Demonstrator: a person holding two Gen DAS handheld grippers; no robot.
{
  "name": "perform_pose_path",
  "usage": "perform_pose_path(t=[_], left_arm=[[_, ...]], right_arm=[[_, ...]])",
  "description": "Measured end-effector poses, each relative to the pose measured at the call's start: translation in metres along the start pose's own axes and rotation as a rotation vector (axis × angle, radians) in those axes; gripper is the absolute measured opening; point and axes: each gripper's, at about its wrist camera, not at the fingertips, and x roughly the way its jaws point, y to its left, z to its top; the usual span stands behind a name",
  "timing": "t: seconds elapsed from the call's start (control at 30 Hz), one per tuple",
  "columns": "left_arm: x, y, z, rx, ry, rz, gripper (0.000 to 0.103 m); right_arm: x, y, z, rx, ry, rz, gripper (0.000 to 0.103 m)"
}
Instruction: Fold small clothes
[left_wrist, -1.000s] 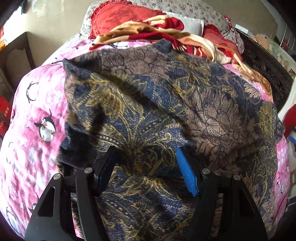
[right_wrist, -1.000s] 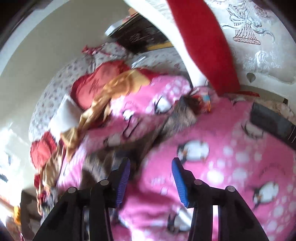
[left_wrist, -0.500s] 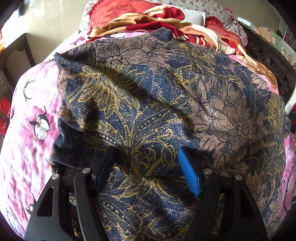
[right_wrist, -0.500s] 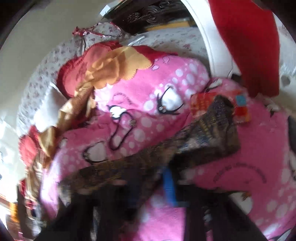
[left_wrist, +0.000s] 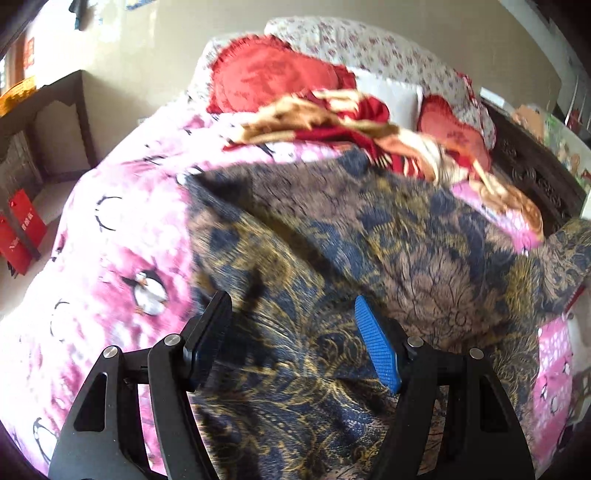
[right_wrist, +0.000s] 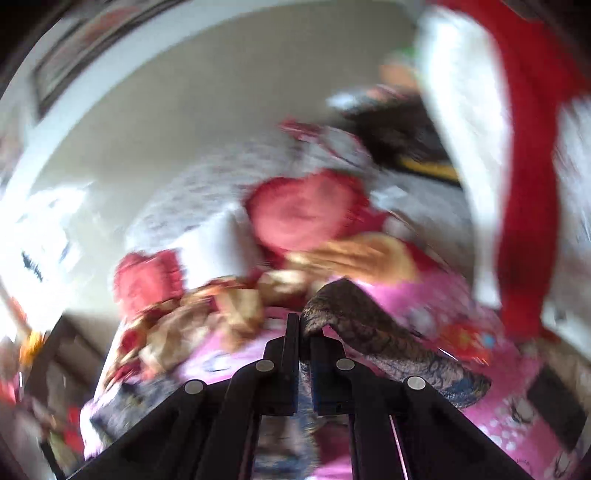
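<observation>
The folding is only beginning: the patterned cloth (left_wrist: 369, 258) lies mostly spread on the pink bed (left_wrist: 122, 236), the right claw (right_wrist: 303, 332) is clenched on its raised corner, the left claw (left_wrist: 291, 328) hangs released above it, and no fold is made.

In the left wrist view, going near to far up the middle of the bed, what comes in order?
Left gripper → dark patterned garment → red and gold blanket → red cushion → floral pillow.
</observation>
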Motion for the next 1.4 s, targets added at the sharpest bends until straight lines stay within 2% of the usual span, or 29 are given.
perform_pose_path(t=[0.1,0.2,0.27,0.37,0.43,0.47,0.5,0.57,0.63,0.77,0.9,0.97,1.07,1.13,1.2,1.27,1.37,1.4], left_arm=[[-0.011,0.014,0.003,-0.036,-0.020,-0.008,0.070],[-0.021,0.026,0.007,-0.066,-0.041,-0.010,0.070],[-0.024,0.034,0.008,-0.076,-0.040,-0.006,0.070],[-0.024,0.039,0.007,-0.077,-0.027,-0.008,0.070],[-0.025,0.040,0.006,-0.068,-0.014,-0.014,0.070],[-0.025,0.040,0.006,-0.059,-0.005,-0.020,0.070],[-0.025,0.040,0.005,-0.051,-0.002,-0.026,0.070],[-0.027,0.041,0.004,-0.027,-0.005,-0.038,0.070],[-0.025,0.043,0.003,-0.019,-0.009,-0.026,0.070],[-0.016,0.049,0.001,-0.062,0.011,-0.039,0.070],[-0.014,0.049,-0.003,-0.096,0.022,-0.061,0.070],[-0.014,0.049,-0.004,-0.088,0.026,-0.056,0.070],[-0.019,0.052,-0.003,-0.077,0.023,-0.051,0.070],[-0.024,0.056,-0.001,-0.079,0.014,-0.054,0.070],[-0.031,0.063,0.000,-0.082,-0.002,-0.054,0.070],[-0.036,0.070,0.001,-0.085,-0.014,-0.047,0.070],[-0.040,0.076,0.001,-0.077,-0.017,-0.039,0.070],[-0.042,0.077,0.000,-0.073,-0.021,-0.039,0.070]], right_arm=[[-0.005,0.080,-0.006,-0.133,0.021,0.119,0.004],[0.007,0.162,-0.037,-0.259,0.086,0.273,0.004],[0.024,0.210,-0.070,-0.332,0.141,0.344,0.004],[0.065,0.270,-0.145,-0.409,0.259,0.404,0.004],[0.093,0.289,-0.190,-0.432,0.371,0.416,0.014],[0.109,0.297,-0.216,-0.460,0.463,0.399,0.039],[0.119,0.299,-0.239,-0.468,0.549,0.385,0.046],[0.116,0.287,-0.261,-0.427,0.606,0.423,0.046],[0.105,0.269,-0.259,-0.389,0.590,0.429,0.046],[0.080,0.216,-0.220,-0.276,0.440,0.343,0.048],[0.098,0.185,-0.187,-0.169,0.399,0.241,0.048],[0.121,0.182,-0.181,-0.130,0.429,0.241,0.048],[0.156,0.196,-0.183,-0.119,0.514,0.299,0.048],[0.163,0.209,-0.185,-0.159,0.523,0.272,0.048],[0.160,0.229,-0.182,-0.158,0.509,0.371,0.039],[0.150,0.254,-0.176,-0.189,0.490,0.451,0.039],[0.132,0.283,-0.166,-0.329,0.401,0.381,0.039],[0.127,0.284,-0.161,-0.355,0.368,0.349,0.047]])
